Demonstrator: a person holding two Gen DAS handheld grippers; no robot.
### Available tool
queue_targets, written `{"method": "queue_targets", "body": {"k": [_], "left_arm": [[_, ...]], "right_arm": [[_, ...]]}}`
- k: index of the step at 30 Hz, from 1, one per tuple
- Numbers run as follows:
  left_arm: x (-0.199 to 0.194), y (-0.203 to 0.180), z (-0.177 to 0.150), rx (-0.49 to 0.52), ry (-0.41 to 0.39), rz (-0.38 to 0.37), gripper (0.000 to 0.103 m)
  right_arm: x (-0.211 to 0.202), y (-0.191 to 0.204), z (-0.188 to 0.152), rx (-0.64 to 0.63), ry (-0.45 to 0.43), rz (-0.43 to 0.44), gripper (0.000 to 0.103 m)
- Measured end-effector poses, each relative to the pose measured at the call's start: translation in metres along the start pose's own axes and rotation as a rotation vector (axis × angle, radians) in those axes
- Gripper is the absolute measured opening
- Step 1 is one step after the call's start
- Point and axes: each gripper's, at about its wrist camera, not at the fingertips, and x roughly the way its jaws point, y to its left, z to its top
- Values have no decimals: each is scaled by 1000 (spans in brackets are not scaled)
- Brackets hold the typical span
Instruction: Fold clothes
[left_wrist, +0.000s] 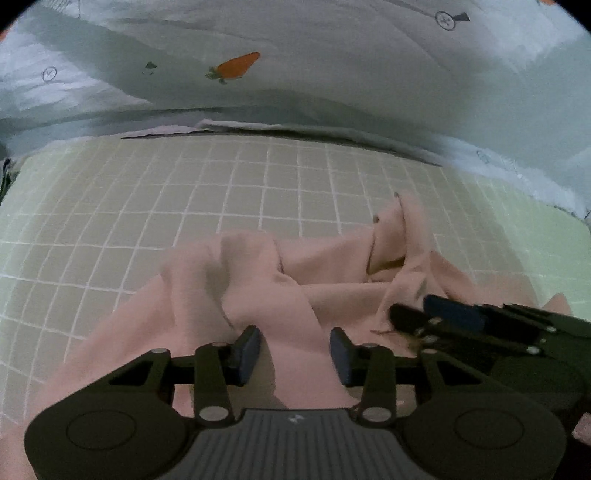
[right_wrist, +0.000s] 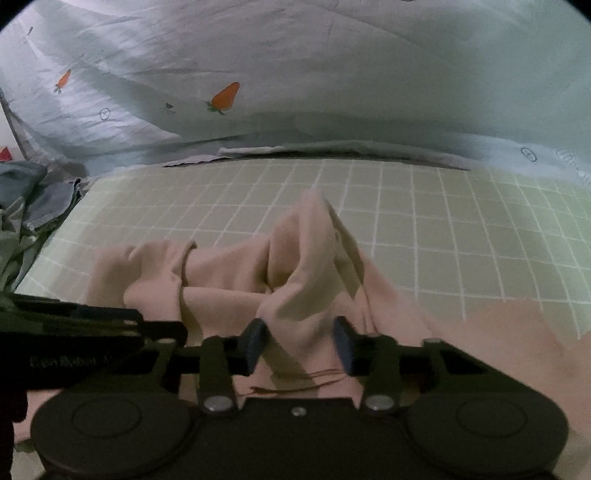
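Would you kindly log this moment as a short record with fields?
garment: pink cloth, crumpled, not yet folded
surface: green grid mat
backdrop: pale sheet with carrot print
left claw: cloth between its pads, a gap visible
right claw: cloth fold between its pads, a gap visible
other clothes: grey-blue pile off the mat's left edge

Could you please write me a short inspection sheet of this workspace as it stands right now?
Surface: green grid-lined mat, flat.
Job's things: pink garment, crumpled, unfolded, one peak raised.
Clutter: grey-blue clothes heaped off the mat's left edge.
Grippers: left tool and right tool side by side, each with a fold of the garment between its pads; pad contact unclear.
Cables: nothing seen; loose brown thread on the garment.
Surroundings: carrot-print sheet behind the mat.
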Motion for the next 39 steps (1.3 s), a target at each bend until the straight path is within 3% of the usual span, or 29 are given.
{"method": "queue_targets", "body": {"k": [1,2,8,15,22,31,39], "left_arm": [[0,-1,-1,-1,2,15,7],[0,1,-2,-18,17,23,0],[-34,14,-4,-57,-25,-14,0],[-110,27,-24,-93,-129,-19,0],[-184,46,-70,-167,-200,-9,0],[-226,62,-150,-260,-132,0,0],[-240,69,-187,-262,-92,-18,0]], "right_arm": [[-2,-1,0,8,-2,6,11],[-4,-2,-1,21,-5,12,10],[-36,-4,-3,26,-59,3,5],[-114,-6,-16,34,-175,-12,5],[-198,-9,-65,49,-241,-12,5],[-253,-14,-132,99,-202,-21,5],[-285,-8,-176,164,-161,-77,5]]}}
